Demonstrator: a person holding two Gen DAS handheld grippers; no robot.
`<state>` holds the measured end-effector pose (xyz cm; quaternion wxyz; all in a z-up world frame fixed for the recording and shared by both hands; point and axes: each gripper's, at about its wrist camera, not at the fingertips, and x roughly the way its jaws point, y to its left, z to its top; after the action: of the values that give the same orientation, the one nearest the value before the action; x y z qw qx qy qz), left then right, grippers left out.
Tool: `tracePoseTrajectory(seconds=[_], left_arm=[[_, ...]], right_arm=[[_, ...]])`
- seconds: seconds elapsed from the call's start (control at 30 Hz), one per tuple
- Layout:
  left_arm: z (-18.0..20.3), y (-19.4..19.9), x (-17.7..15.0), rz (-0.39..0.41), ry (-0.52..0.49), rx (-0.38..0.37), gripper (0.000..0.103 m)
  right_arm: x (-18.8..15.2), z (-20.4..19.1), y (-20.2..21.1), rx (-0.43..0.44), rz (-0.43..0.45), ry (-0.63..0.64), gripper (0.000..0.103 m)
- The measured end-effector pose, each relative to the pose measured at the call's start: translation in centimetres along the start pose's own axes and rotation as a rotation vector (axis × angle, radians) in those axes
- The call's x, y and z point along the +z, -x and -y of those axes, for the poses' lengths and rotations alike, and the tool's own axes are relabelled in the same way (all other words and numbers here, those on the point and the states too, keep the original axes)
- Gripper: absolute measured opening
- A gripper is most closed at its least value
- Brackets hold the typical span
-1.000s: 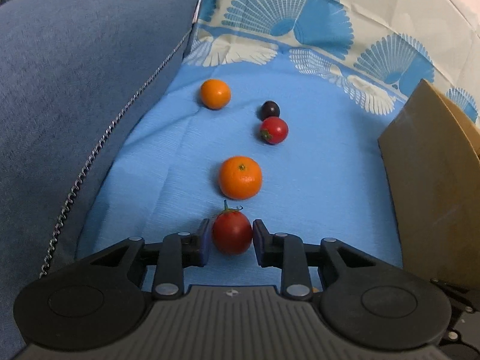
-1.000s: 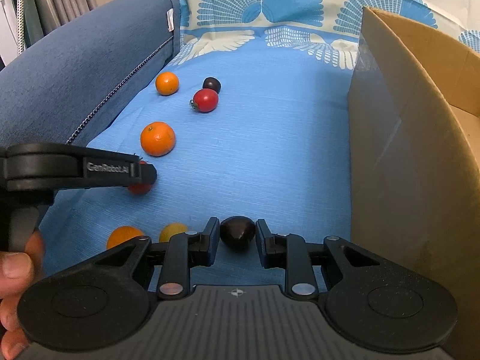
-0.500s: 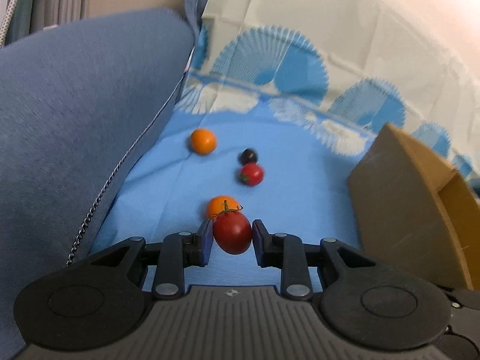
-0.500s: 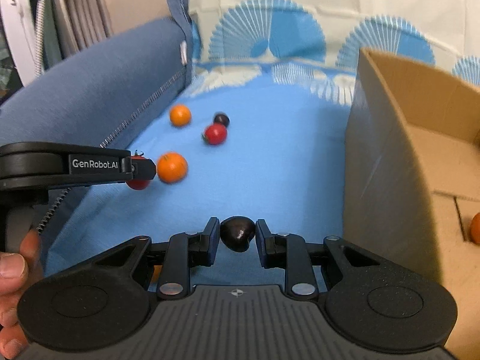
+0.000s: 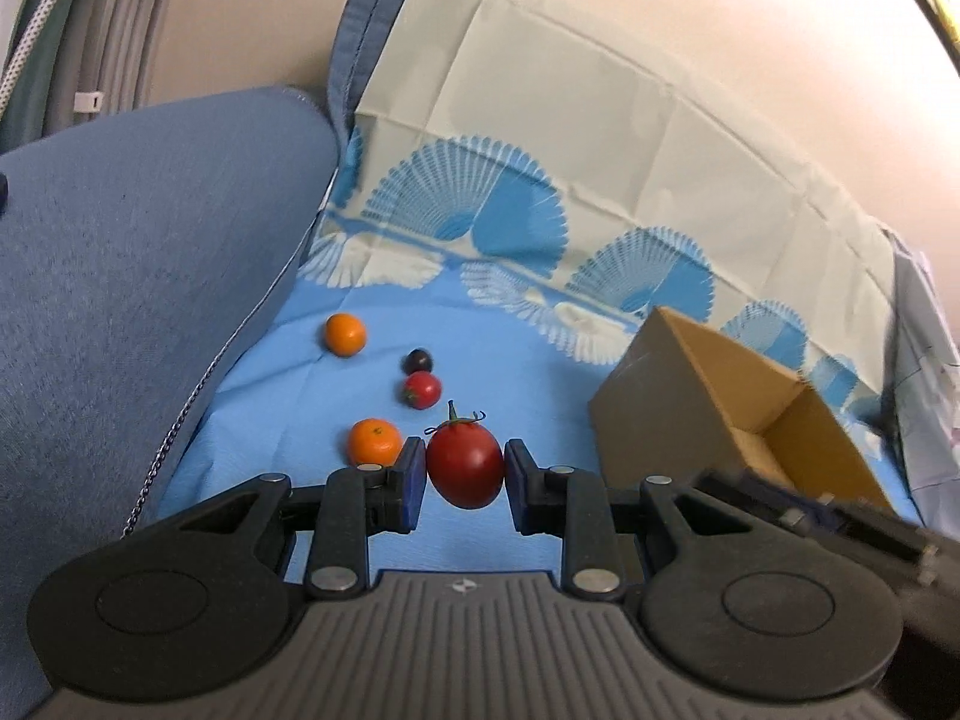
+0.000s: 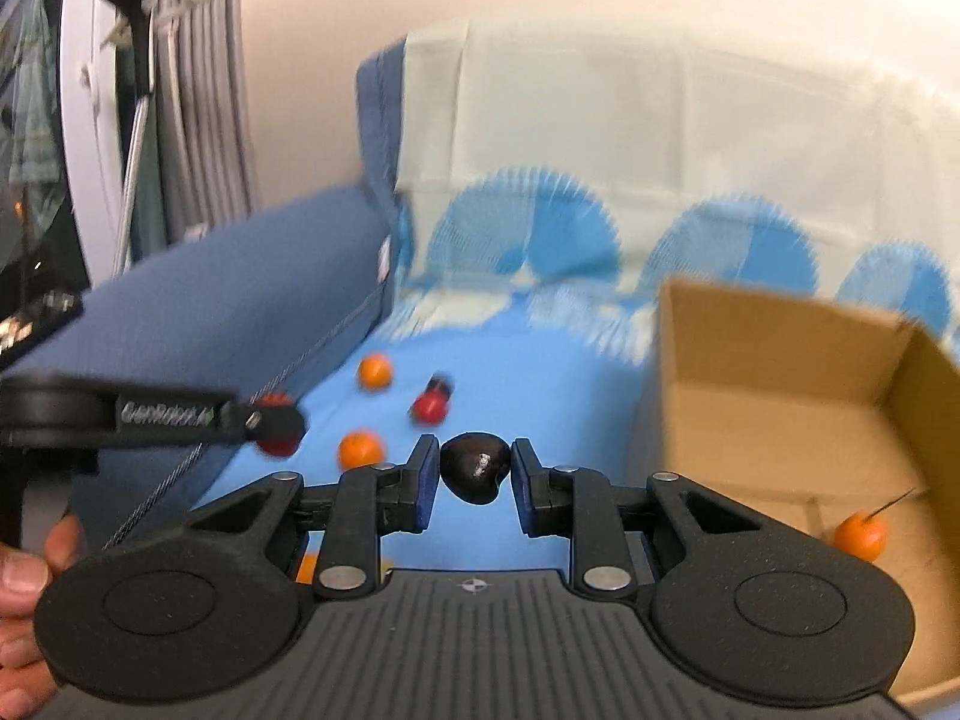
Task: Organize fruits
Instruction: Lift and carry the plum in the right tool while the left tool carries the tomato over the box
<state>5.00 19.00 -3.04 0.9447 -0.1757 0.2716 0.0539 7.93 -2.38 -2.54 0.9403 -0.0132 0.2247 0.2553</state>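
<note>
carrying one fruit each, the left gripper [image 5: 465,468] jaws clamp a red tomato [image 5: 465,465] and the right gripper [image 6: 474,468] jaws a dark fruit [image 6: 476,467], while one orange fruit [image 6: 859,536] already lies in the cardboard box [image 6: 780,336] right of the jaws and four fruits wait on the blue cloth [image 5: 540,372] beyond them.

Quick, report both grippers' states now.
Left gripper: shut on the red tomato.
Right gripper: shut on the dark fruit.

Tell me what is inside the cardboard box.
In the right wrist view, one small orange fruit lies on the floor of the cardboard box, near its right wall. The gripper body covers the near part of the floor, so anything there is hidden.
</note>
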Motion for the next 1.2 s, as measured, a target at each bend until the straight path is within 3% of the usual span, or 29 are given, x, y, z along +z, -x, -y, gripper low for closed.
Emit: tracePoseTrajectory(seconds=[0.33, 0.63, 0.97, 1.2], left_arm=[[2.0, 0.8, 1.7, 0.03, 0.006, -0.081, 0.031], [6.1, 1.5, 3.0, 0.067, -0.022, -0.174, 0.031], [11.3, 0.1, 1.8, 0.045, -0.054, -0.305, 0.031], [16.1, -1.2, -1.4, 0.041, -0.268, -0.347, 0.031]], right_arm=[[4.8, 9.6, 6.0, -0.133, 0.192, -0.057, 0.027], [4.4, 19.3, 6.5, -0.268, 0.208, -0.184, 0.027], [3.9, 20.7, 7.2, -0.288, 0.245, -0.145, 0.027], [3.9, 19.4, 8.9, -0.287, 0.307, -0.054, 0.027]])
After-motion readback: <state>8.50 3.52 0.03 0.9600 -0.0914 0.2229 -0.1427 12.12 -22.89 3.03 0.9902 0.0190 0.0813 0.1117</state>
